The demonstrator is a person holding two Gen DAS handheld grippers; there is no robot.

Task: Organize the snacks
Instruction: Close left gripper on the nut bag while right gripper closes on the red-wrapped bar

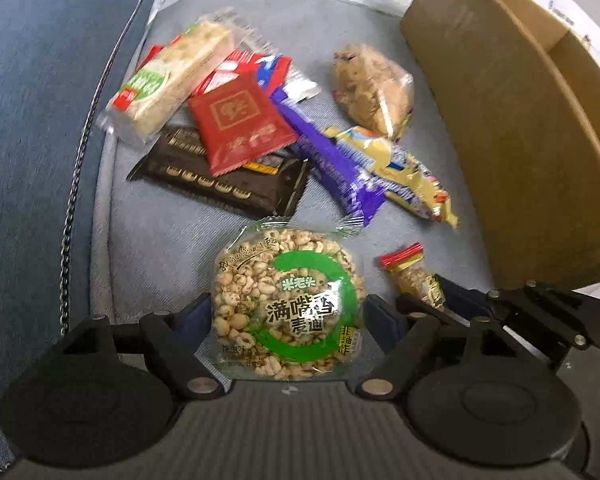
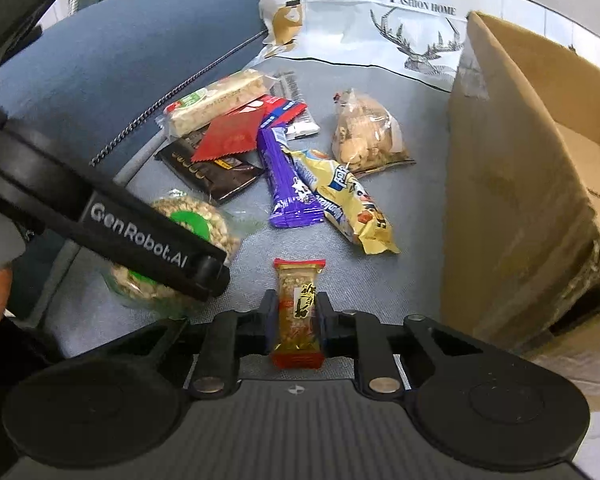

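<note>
A round puffed-grain cake [image 1: 284, 304] in a clear wrapper with a green ring lies on the grey-blue cushion [image 1: 160, 240]. My left gripper [image 1: 288, 314] straddles it, and both pads touch the wrapper's sides. In the right wrist view the same cake [image 2: 188, 216] is partly hidden under the left gripper's black casing [image 2: 140, 232]. My right gripper [image 2: 297, 302] is shut on a small gold peanut bar [image 2: 298, 320] with red ends. That bar [image 1: 408, 276] also shows just right of the cake.
Beyond both grippers lies a pile of snacks: a rice-cracker bar [image 1: 172, 80], a red sachet [image 1: 240, 124], a dark pack [image 1: 220, 180], a purple bar [image 1: 332, 160], a yellow pack [image 1: 400, 168] and a clear cookie bag [image 1: 376, 88]. An open cardboard box [image 2: 520, 168] stands on the right, a blue cushion [image 2: 100, 72] on the left.
</note>
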